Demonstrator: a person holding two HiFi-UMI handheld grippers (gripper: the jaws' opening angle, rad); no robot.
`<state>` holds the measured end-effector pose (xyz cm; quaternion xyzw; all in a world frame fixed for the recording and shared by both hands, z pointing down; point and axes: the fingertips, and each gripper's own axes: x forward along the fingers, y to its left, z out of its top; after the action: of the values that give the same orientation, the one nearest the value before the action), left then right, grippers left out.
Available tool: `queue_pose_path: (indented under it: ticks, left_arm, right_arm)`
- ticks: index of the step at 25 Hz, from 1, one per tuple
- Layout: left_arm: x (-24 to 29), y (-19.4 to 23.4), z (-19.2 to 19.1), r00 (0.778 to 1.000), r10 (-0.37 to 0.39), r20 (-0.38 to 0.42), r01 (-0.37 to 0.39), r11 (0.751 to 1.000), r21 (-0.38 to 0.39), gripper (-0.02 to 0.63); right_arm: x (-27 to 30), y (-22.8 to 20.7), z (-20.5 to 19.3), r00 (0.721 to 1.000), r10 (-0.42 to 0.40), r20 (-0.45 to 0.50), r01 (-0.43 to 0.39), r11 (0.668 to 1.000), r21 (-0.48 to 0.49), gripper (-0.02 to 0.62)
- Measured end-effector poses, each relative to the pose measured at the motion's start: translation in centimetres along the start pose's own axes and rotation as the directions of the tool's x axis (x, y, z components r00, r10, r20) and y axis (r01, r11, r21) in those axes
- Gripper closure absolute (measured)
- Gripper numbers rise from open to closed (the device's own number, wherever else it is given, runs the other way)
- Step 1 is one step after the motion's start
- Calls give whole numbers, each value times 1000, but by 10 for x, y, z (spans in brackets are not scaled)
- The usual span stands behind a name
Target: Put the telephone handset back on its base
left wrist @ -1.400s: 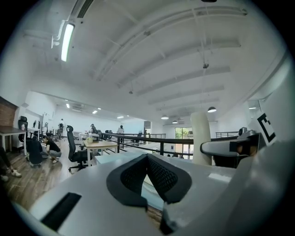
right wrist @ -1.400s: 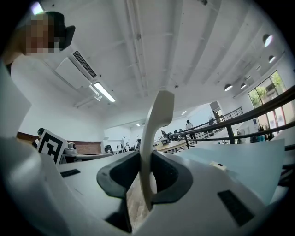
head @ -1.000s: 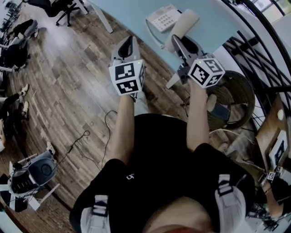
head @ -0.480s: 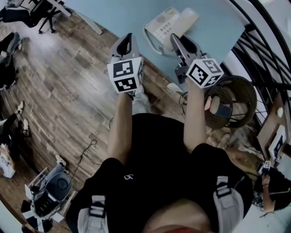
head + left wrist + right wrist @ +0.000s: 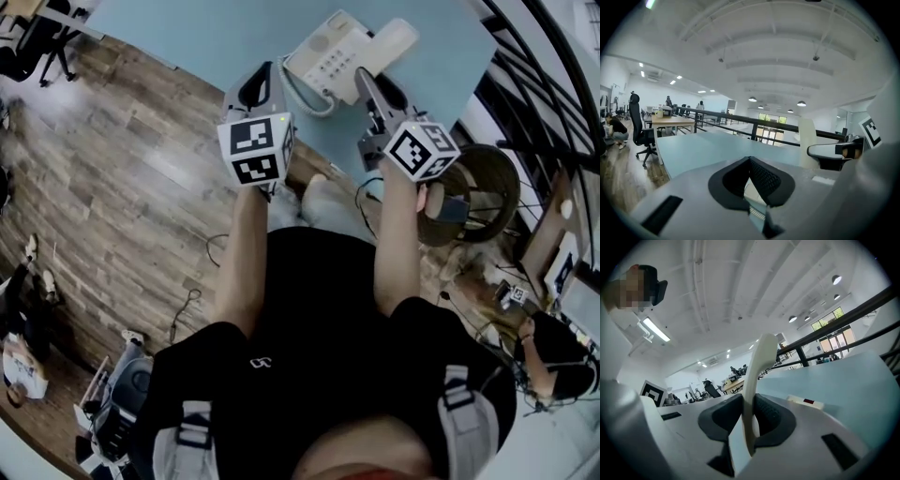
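step: carry-in, handset (image 5: 387, 42) off the cradle, not seated yet
right gripper (image 5: 367, 86): clamped on the handset; in its own view the cream shell (image 5: 757, 380) stands edge-on between both pads, sticking up well past them
left gripper (image 5: 262, 86): pads closed against each other, nothing between them, hovering over the near table edge just left of the base
handset position: lifted above the light blue table (image 5: 187, 37), at the right side of the base (image 5: 328, 56) in the head view; touching or just above, can't tell
base: flat on the table, keypad (image 5: 339, 58) face up, skewed relative to the person
cord (image 5: 298, 94): loops off the base's near-left side toward the table edge
next move (my read): line the handset's long axis up with the cradle, lower it flat, open only once it sits; left one is free to pin the base if it slides
risk (my read): the grip is near one end, so the free end may pivot on touchdown; the cord could snag
writing: no brand readable on phone or handset; key digits too small
markers: black-and-white squares on both cubes (image 5: 255, 150), no text
label (image 5: 806, 401): small white tag with a red patch on the right gripper body, illegible
shirt mark (image 5: 262, 362): small white logo, can't read it
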<state>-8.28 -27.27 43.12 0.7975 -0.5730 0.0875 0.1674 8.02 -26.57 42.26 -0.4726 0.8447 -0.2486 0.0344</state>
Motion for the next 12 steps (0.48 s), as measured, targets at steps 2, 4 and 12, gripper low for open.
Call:
queue_pose_path:
  ticks: [2, 4, 12]
  left_arm:
    - [6, -3, -2, 1000, -5, -13, 5, 1000, -8, 607]
    - [7, -4, -5, 1000, -4, -29, 4, 1000, -15, 607]
    - [14, -6, -20, 996, 17, -84, -18, 1000, -8, 607]
  right_arm:
    - [-1, -9, 0, 1000, -10, 5, 10, 1000, 12, 518]
    - [1, -10, -4, 1000, 6, 15, -6, 1000, 22, 518]
    - [55, -4, -43, 997, 74, -11, -70, 977, 203, 518]
